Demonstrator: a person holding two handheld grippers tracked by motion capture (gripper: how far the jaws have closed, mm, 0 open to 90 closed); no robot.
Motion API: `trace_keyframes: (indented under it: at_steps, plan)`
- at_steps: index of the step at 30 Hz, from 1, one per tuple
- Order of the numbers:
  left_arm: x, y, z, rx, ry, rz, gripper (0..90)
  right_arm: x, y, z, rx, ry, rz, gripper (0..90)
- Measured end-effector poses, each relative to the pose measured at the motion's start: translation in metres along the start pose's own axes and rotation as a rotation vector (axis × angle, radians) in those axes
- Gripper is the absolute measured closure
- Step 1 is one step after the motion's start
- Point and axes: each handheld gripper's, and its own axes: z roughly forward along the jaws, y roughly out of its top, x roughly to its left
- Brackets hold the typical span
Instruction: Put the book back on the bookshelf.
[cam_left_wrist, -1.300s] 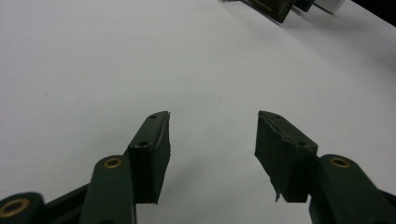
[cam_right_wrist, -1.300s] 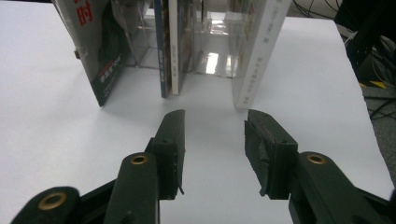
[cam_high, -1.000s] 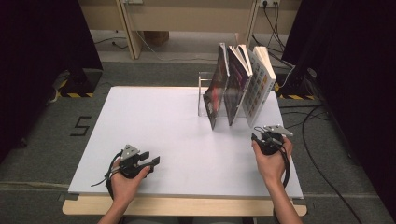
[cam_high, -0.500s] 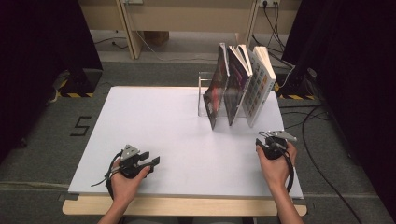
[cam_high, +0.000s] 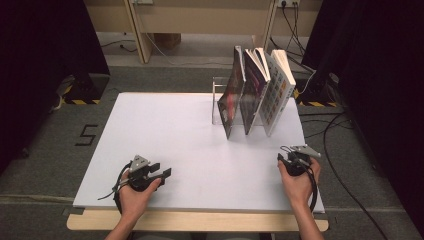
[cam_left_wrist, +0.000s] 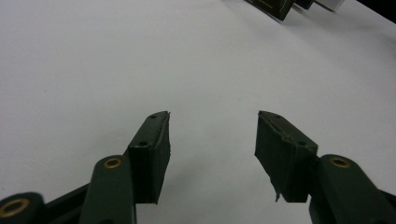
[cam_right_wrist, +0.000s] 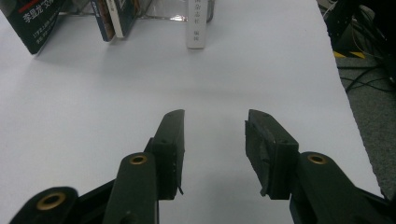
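Resting near the tabletop's (cam_high: 165, 125) near-left corner, the left gripper (cam_high: 161, 174) has its jaws wide and empty. Three books (cam_high: 256, 90) lean in what looks like a clear rack by the far-right edge. At the near-right edge the right gripper (cam_high: 286, 156) gapes wide, holding nothing.

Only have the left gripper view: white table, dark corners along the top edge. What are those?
Observer: Three books, standing in a clear rack at the far right of the table.
Operator: Right claw?
Observer: The right claw is open with nothing in it, low over the table's near right corner.
Operator: Aimed where?
Observer: At the books. The white-spined book stands roughly ahead of it.
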Motion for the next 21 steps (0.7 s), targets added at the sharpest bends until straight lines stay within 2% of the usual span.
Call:
trace_keyframes:
  at_steps: [8,12,21]
  plan:
    - [-0.002,-0.002,0.001,0.004,-0.002,0.006,44.1,-0.003,-0.007,-0.001,-0.012,0.002,0.017,57.5]
    - [-0.004,-0.006,0.003,0.018,-0.012,0.01,43.3,-0.004,-0.008,-0.002,-0.024,0.006,0.009,57.1]
    - [-0.006,-0.008,0.005,0.026,-0.019,0.011,42.6,-0.006,-0.014,-0.002,-0.009,0.012,0.014,55.2]
